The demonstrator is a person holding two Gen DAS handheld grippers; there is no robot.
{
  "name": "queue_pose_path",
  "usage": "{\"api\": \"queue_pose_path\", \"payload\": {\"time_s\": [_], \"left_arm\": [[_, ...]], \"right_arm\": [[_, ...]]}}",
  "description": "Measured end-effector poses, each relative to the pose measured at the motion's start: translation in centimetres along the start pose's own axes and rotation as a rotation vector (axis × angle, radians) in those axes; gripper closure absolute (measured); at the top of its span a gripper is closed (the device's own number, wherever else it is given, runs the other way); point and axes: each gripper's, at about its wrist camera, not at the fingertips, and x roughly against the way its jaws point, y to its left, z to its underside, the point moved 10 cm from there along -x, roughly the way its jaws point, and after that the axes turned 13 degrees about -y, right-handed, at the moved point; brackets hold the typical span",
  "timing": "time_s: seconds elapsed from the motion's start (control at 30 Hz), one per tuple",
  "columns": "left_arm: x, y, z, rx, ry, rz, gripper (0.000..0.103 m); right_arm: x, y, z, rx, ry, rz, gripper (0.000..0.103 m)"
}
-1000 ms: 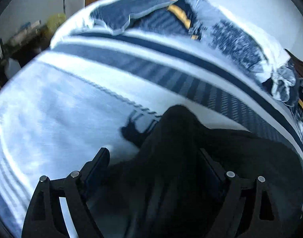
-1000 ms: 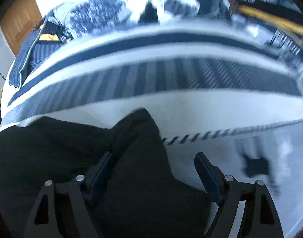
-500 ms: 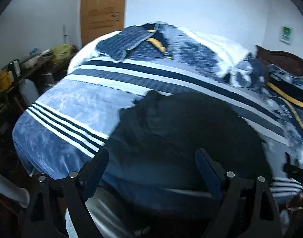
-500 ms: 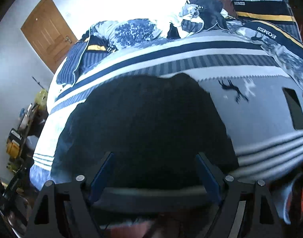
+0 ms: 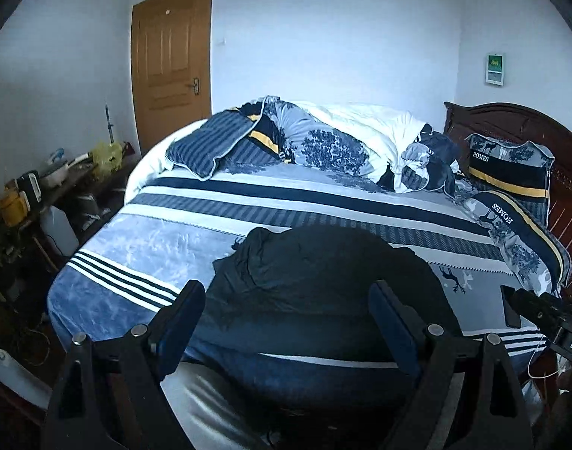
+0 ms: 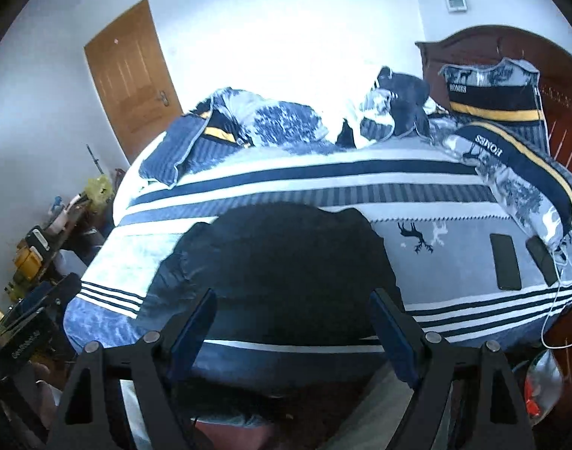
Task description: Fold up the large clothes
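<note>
A large black garment (image 5: 323, 277) lies in a folded heap on the near side of the bed (image 5: 143, 251), its lower edge at the bed's front edge. It also shows in the right wrist view (image 6: 278, 262). My left gripper (image 5: 288, 313) is open and empty, held back from the bed, well short of the garment. My right gripper (image 6: 291, 324) is open and empty, also back from the bed's edge. The right gripper's body (image 5: 541, 311) shows at the right of the left wrist view, and the left gripper's body (image 6: 27, 330) at the left of the right wrist view.
Pillows (image 5: 511, 172) and a rumpled duvet (image 5: 342, 142) lie at the far side by the wooden headboard (image 5: 511, 120). Two dark phones (image 6: 505, 262) lie on the bed's right. A cluttered side table (image 5: 42, 191) stands left, near a wooden door (image 5: 169, 63).
Both grippers have let go of the black garment and pulled back from the bed. The garment now lies in a heap and the whole bed has come into view.
</note>
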Motion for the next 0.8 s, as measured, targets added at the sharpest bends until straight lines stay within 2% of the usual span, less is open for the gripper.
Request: {"api": "queue_pose_path", "payload": {"time_s": [0.33, 0.63, 0.8], "left_arm": [[3.4, 0.7, 0.1, -0.015, -0.023, -0.075, 0.012], [4.5, 1.1, 0.4, 0.001, -0.023, -0.071, 0.012], [4.8, 0.8, 0.1, -0.026, -0.048, -0.084, 0.012]], "right_arm": [[3.5, 1.6, 0.2, 0.005, -0.028, -0.016, 0.018], [4.4, 2.2, 0.4, 0.038, -0.039, 0.016, 0.018], [4.5, 2.8, 0.2, 0.054, -0.049, 0.021, 0.018]]}}
